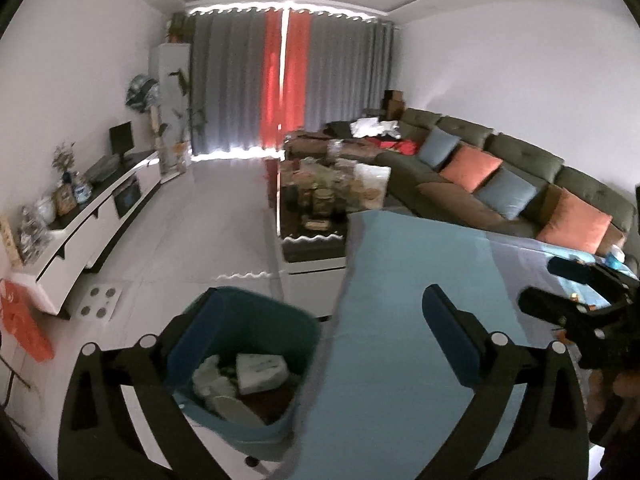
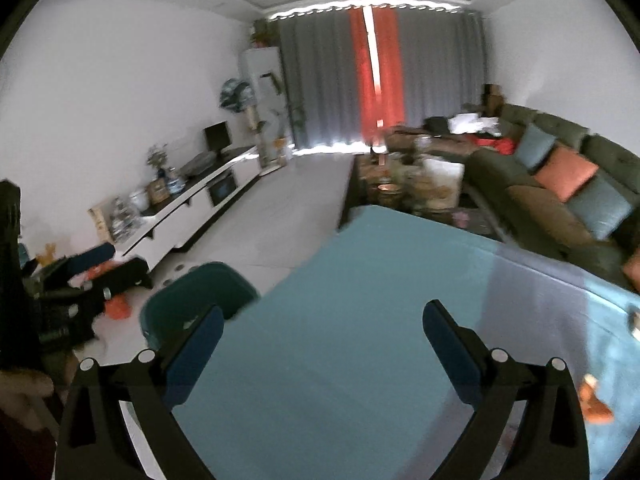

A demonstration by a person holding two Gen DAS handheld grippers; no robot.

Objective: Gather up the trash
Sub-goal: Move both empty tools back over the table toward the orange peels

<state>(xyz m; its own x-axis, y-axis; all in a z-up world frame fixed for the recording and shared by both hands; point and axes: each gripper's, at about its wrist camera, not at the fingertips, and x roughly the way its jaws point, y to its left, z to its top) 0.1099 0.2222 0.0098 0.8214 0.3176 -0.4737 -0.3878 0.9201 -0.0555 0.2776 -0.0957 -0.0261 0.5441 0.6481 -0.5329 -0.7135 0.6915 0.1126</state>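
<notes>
Blue-padded left claw (image 1: 320,344) and right claw (image 2: 322,354) both gape wide, empty, above the teal bench (image 2: 360,280). Orange scraps (image 2: 596,402) lie at its right edge; a hasty reach could knock them off, away from the bin (image 1: 244,364).

bin (image 1: 244,364) left of table (image 1: 400,320), trash (image 1: 260,372) inside

The room is dim. Light comes in only through a gap in the curtains (image 1: 286,80) and glows under them. Both pictures bend at the edges, with black corners. The right wrist picture is more blurry.
</notes>
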